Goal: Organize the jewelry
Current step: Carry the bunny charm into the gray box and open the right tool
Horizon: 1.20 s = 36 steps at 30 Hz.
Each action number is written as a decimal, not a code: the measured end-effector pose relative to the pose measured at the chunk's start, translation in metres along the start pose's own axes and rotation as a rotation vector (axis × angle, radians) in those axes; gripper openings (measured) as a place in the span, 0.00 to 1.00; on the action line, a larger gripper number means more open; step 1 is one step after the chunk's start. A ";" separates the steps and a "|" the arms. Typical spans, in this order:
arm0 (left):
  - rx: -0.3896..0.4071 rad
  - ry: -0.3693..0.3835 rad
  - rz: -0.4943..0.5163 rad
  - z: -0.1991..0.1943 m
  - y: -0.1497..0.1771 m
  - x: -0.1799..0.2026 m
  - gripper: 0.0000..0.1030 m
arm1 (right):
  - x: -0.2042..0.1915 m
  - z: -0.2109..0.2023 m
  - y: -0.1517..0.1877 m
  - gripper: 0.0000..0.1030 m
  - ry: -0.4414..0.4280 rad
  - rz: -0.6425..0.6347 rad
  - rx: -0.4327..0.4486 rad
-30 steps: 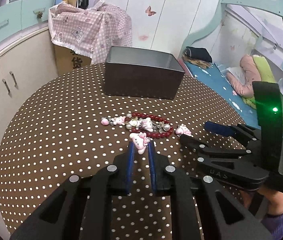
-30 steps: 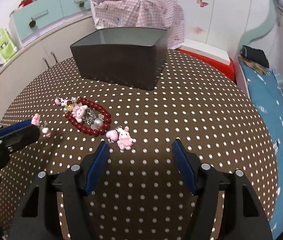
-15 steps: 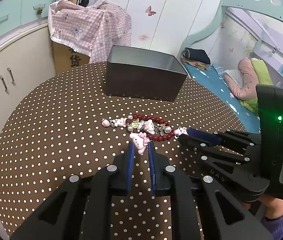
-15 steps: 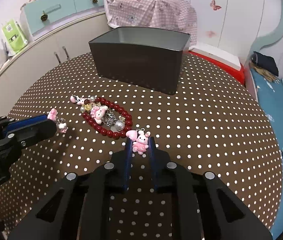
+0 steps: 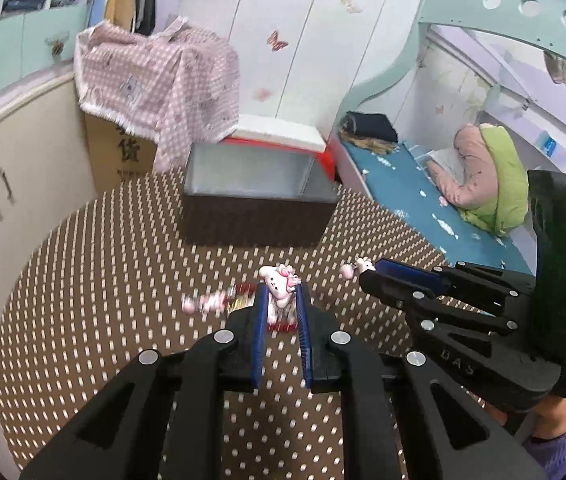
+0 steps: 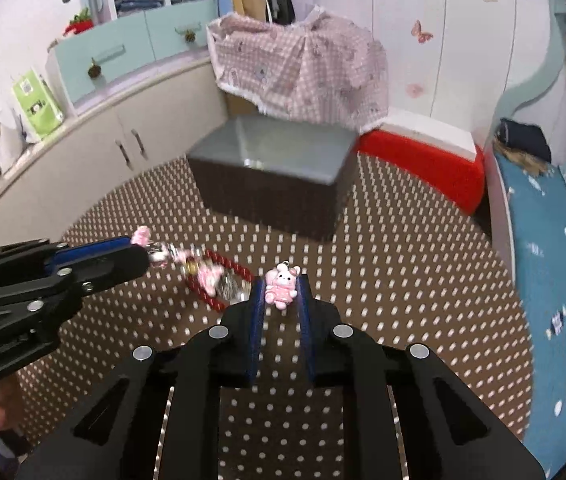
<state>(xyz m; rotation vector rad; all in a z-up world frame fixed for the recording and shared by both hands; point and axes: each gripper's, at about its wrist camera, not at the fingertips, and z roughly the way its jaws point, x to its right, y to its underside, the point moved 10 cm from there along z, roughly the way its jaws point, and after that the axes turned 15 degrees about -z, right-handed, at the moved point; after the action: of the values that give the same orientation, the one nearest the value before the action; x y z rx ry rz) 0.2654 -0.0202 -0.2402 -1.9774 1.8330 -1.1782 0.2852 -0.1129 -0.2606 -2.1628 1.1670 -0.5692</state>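
Box point(image 5: 257, 200), dark w/ grey inside, sits open-topped toward the far edge of the polka-dot counter point(image 5: 95, 280); everything else I'll place off that box.

Left gripper point(image 5: 281, 294), on the near side of the box: its blue fingers point(image 5: 260, 320) are clenched on a white-and-pink kitty charm point(image 5: 280, 280), which sticks up past the tips. Rest of that piece trails down and leftward from it as a blurred string of pink beads point(image 5: 203, 302), w/ a bit of red showing between the fingers; can't tell if the string touches the counter.

Right gripper point(image 6: 281, 292), also near side of the box, a little to the right of the left one: fingers point(image 6: 257, 312) pinched on a pink bunny charm point(image 6: 281, 284), small ring on top, held upright at the tips.

Red bead bracelet point(image 6: 223, 280) w/ pink and pearly charms shows btwn the two grippers in the right wrist view, nearer the viewer than the box; it's motion-blurred, so can't tell whether it lies on the counter or hangs.

Behind the box, off the counter: red-and-white chest point(image 6: 423, 156) and a cardboard carton under pink check cloth point(image 5: 155, 76). Right of the box, a bed w/ blue sheet point(image 5: 423, 196).
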 end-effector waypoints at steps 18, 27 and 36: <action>-0.033 -0.047 0.046 0.065 -0.111 -0.007 0.12 | 0.044 0.032 -0.107 0.16 0.011 0.006 0.064; -0.101 -0.079 0.022 0.099 -0.099 -0.026 0.13 | 0.040 0.079 -0.098 0.16 -0.015 0.013 -0.007; -0.106 -0.097 0.021 0.104 -0.093 -0.028 0.13 | 0.039 0.096 -0.092 0.16 -0.033 0.025 -0.034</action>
<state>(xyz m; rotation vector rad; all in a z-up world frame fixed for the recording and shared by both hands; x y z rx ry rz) 0.4058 -0.0125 -0.2622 -2.0268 1.8987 -0.9800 0.4192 -0.0774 -0.2634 -2.1751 1.1918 -0.5045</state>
